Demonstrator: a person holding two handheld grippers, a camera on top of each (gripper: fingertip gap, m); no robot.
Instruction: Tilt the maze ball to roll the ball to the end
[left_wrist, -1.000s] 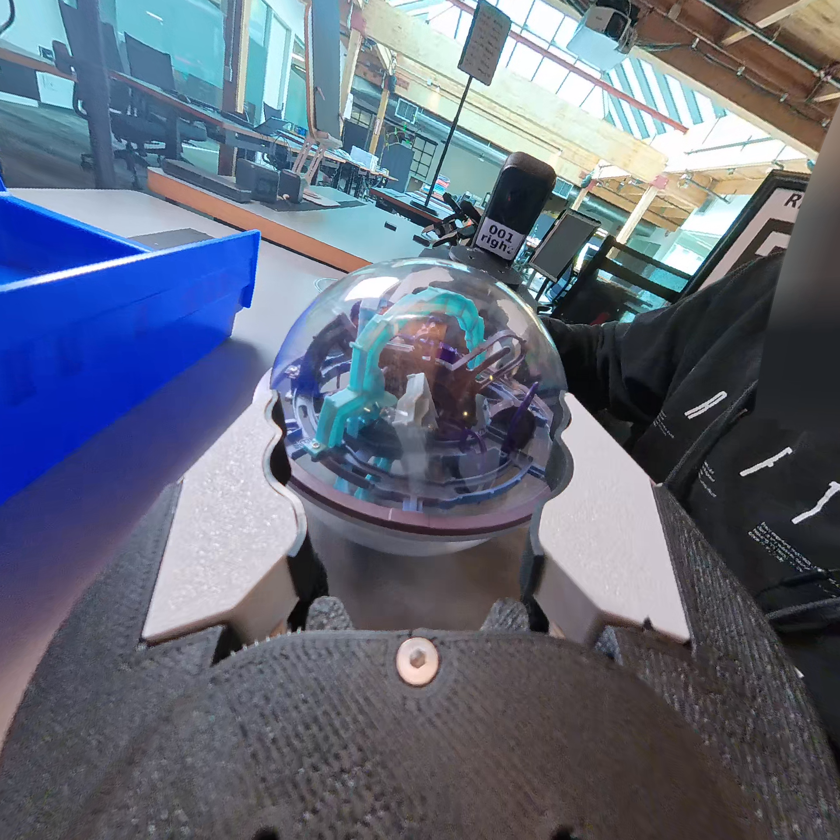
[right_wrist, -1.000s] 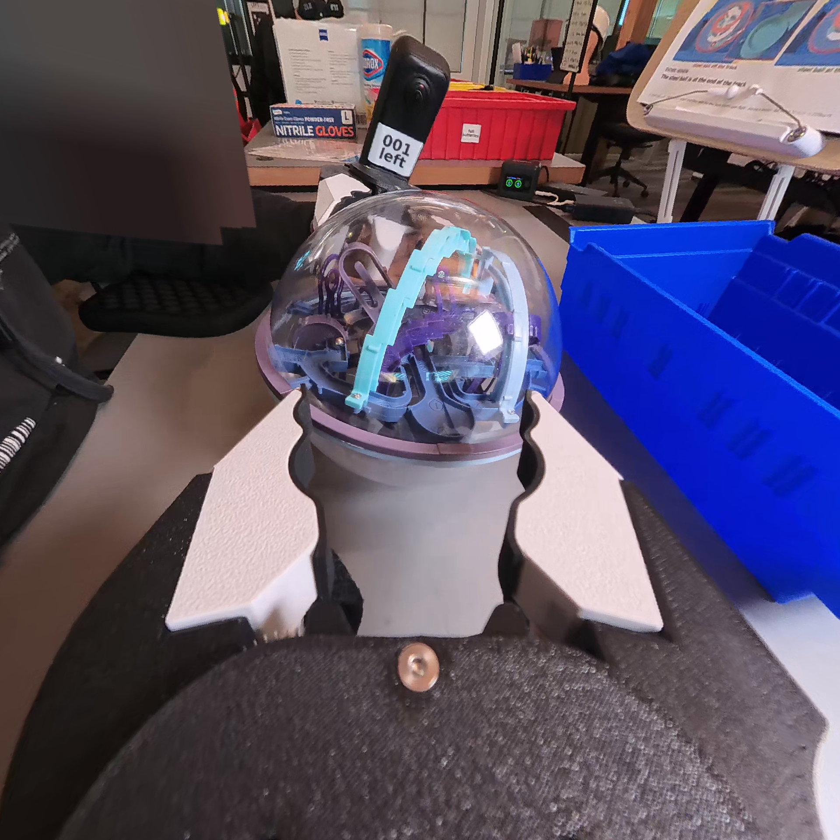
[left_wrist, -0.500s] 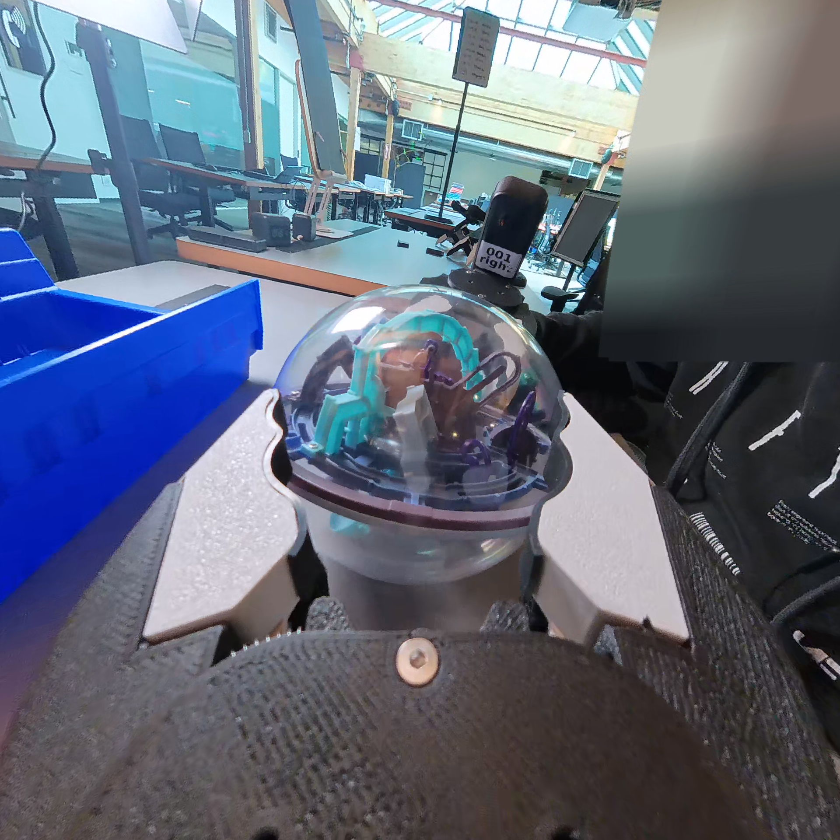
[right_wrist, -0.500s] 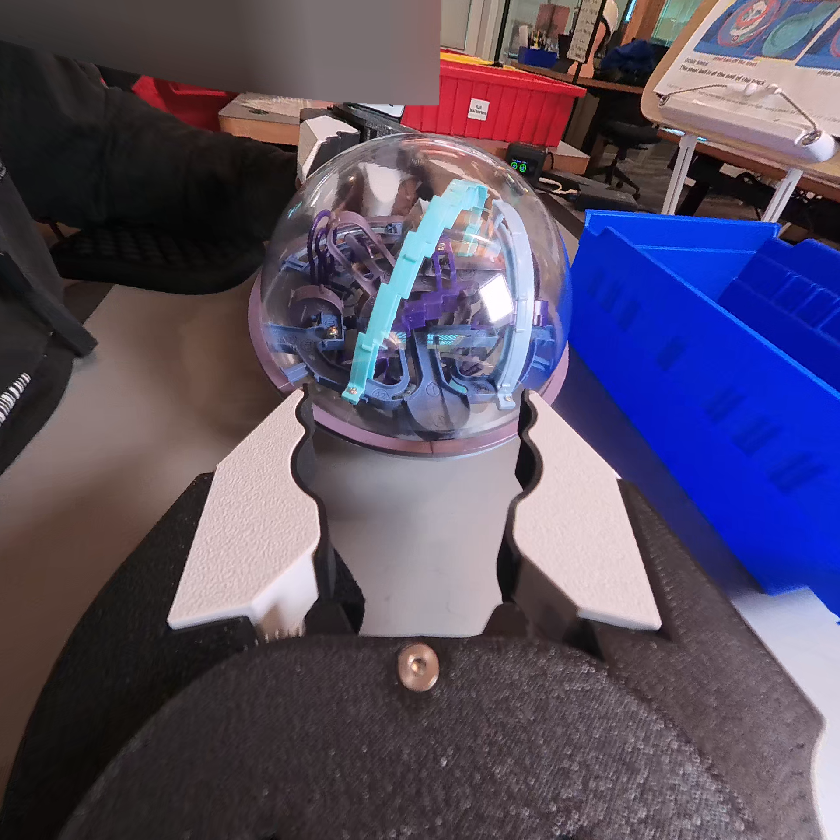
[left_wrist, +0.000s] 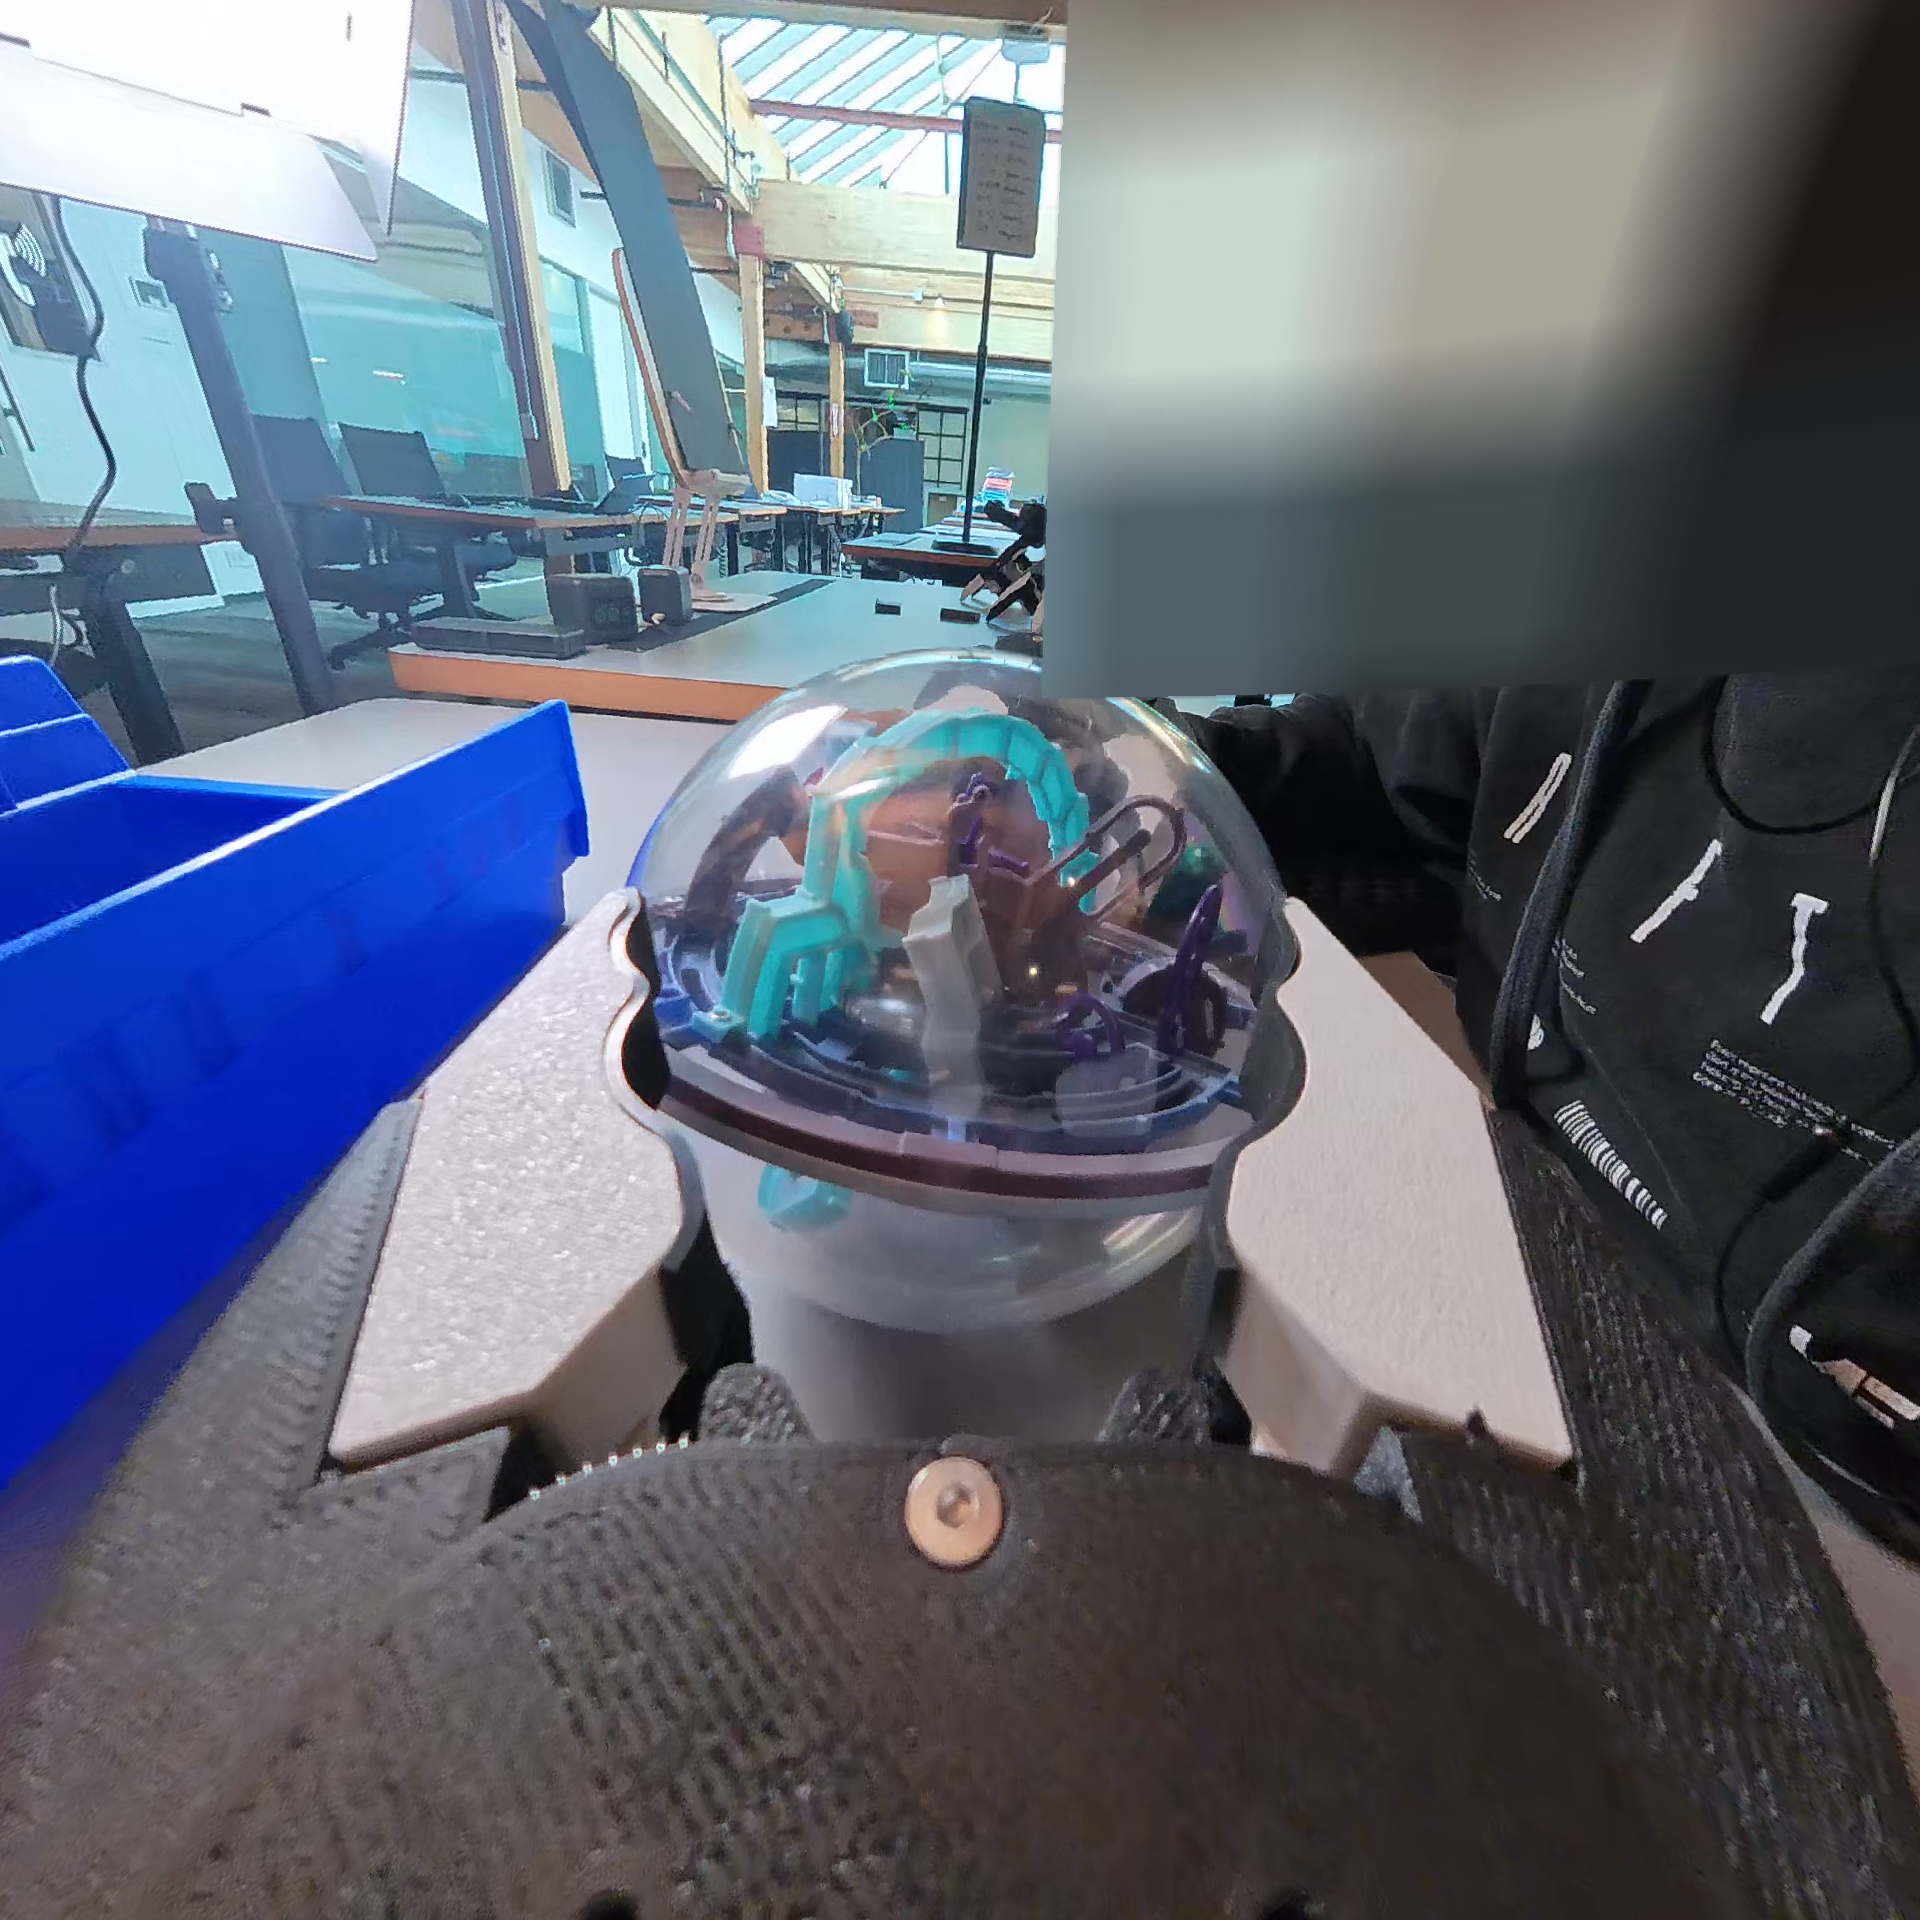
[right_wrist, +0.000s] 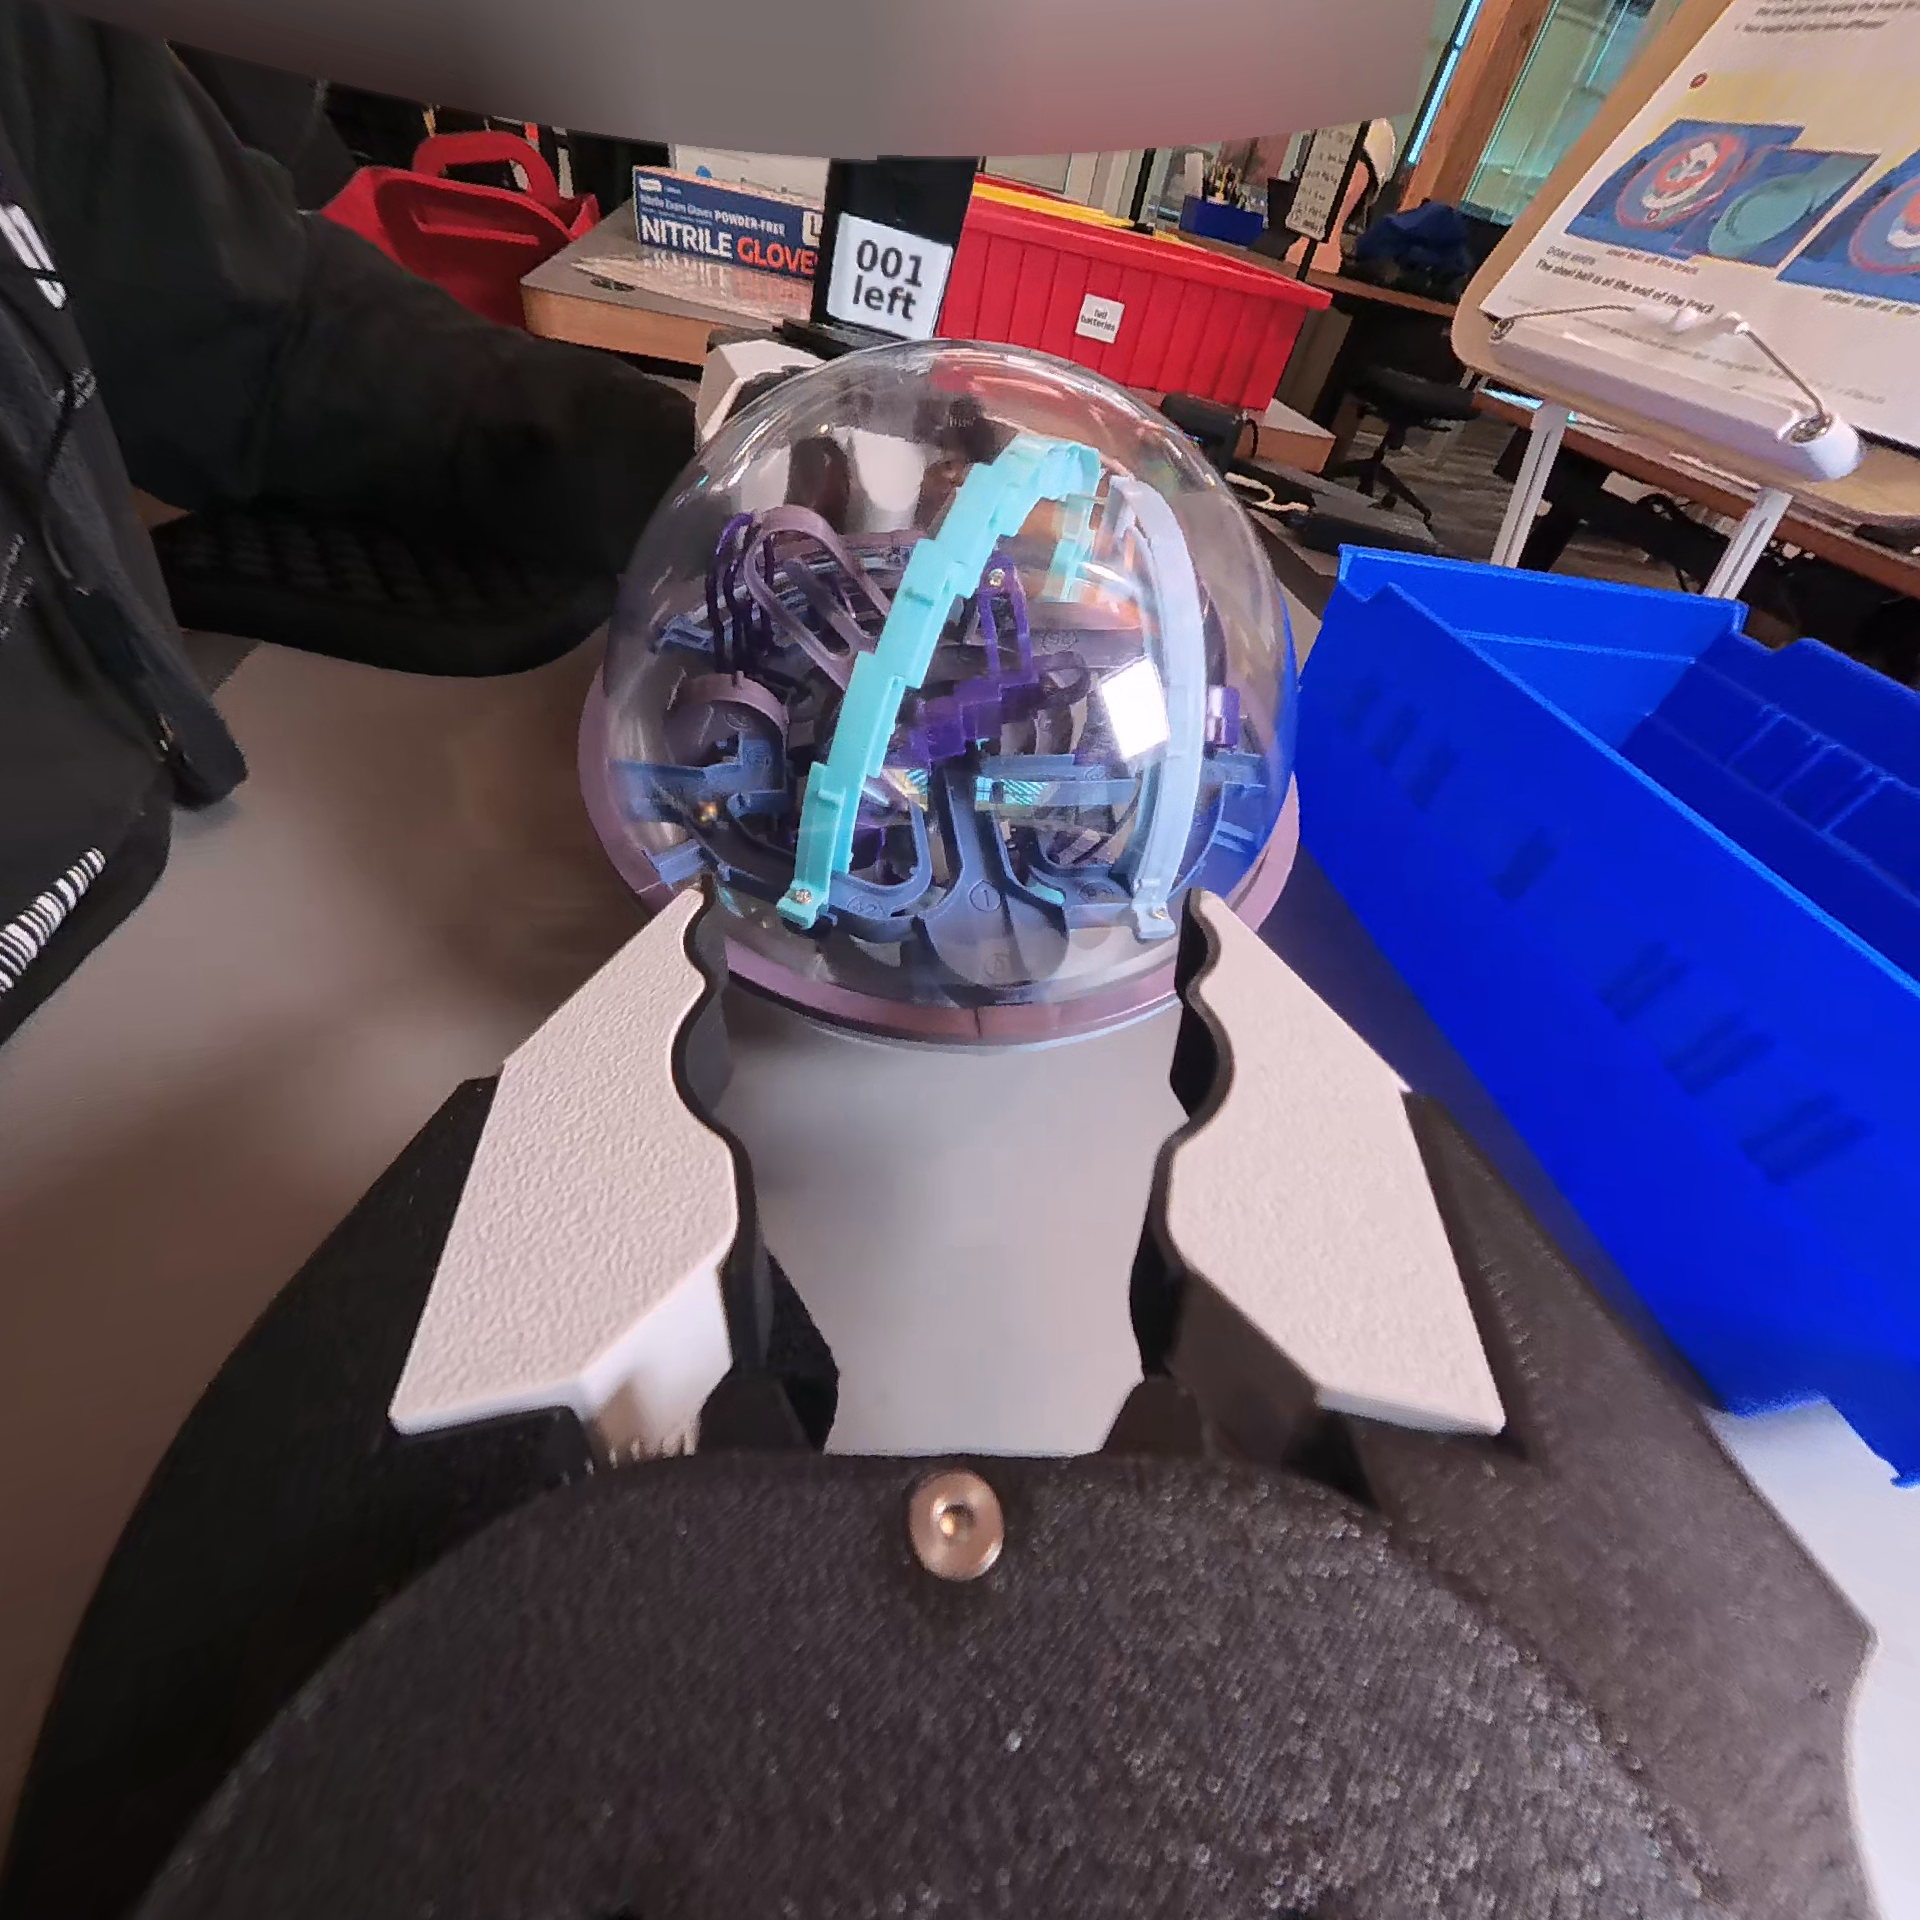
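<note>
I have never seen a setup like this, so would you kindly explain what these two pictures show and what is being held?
There is no robot arm here: a person in dark clothing holds a two-finger gripper in each hand, and each gripper carries a wide-angle camera looking forward along its white fingers. One picture comes from the left gripper, the other from the right gripper.

Both grippers close on the same thing from opposite sides: a clear plastic maze ball with teal, purple and grey tracks inside. It looks held just above the grey table, though contact underneath is hidden. A blue plastic bin stands on the table beside it. I cannot reliably pick out the small rolling ball inside.
</note>
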